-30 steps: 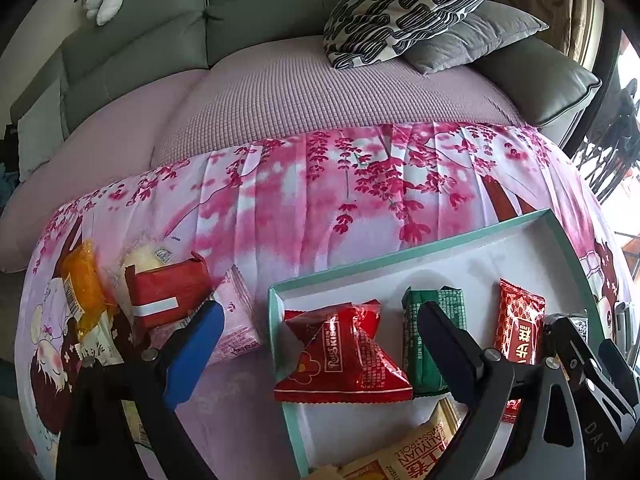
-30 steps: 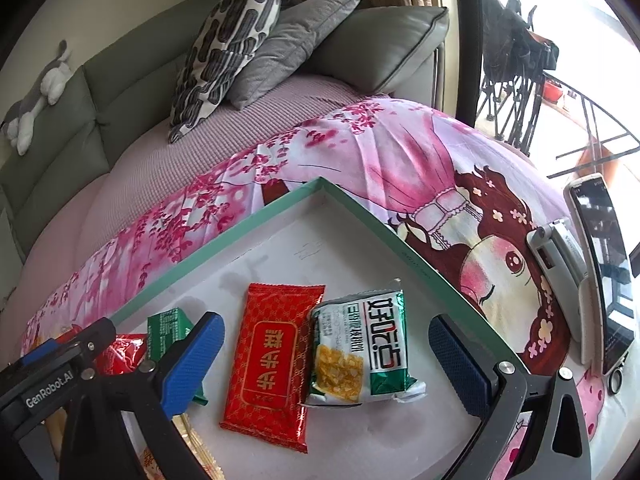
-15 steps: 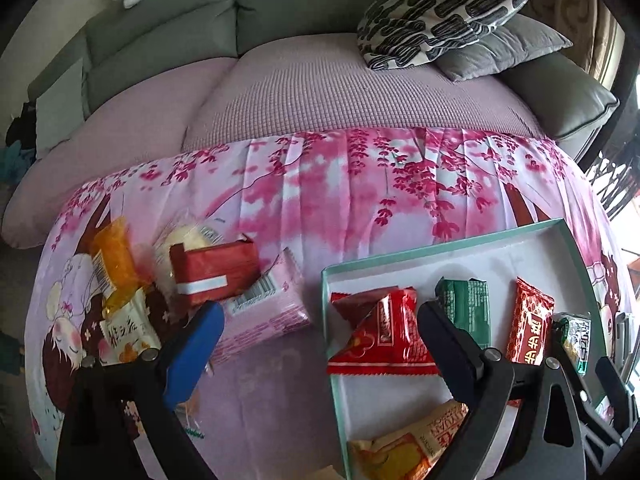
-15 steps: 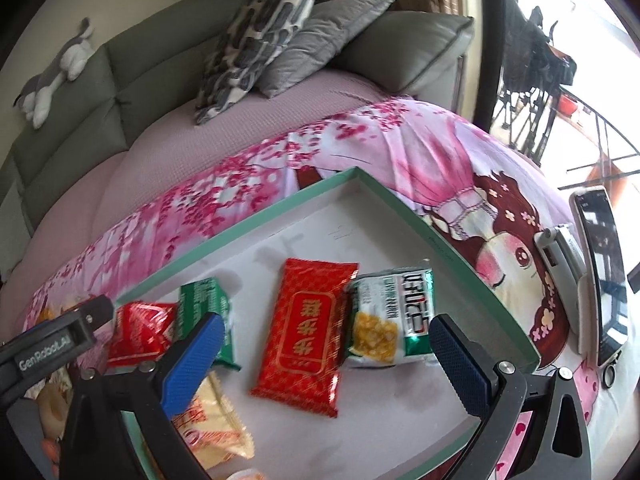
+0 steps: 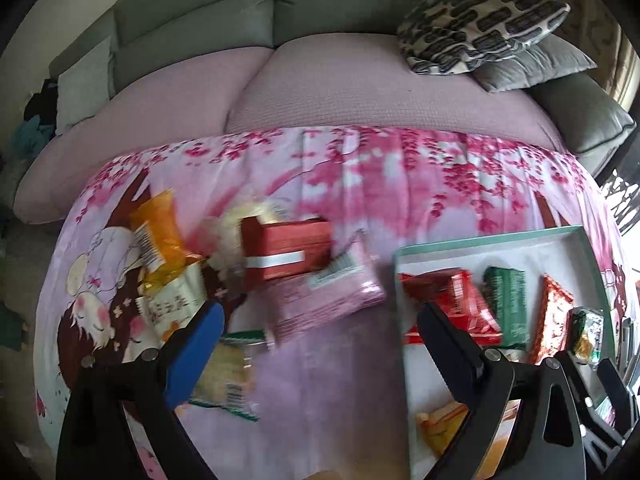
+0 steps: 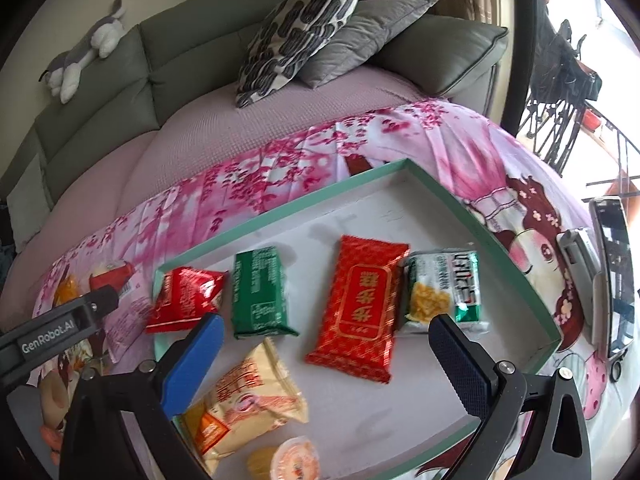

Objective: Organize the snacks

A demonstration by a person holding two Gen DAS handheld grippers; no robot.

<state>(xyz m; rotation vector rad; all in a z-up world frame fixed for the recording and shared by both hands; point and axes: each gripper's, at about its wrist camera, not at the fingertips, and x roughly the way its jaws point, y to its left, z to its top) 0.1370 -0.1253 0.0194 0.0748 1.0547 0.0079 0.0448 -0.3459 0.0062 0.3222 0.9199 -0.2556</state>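
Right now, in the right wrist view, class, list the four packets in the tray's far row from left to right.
Red pouch → green packet → red flat packet → silver-green packet.

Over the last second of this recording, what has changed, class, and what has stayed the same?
The left gripper has swung left, away from the tray toward the loose snack pile, bringing the pink packet and red box between its fingers. The right gripper has drawn back, showing more of the tray. Neither took hold of anything; both stay open. The tray's packets kept their places.
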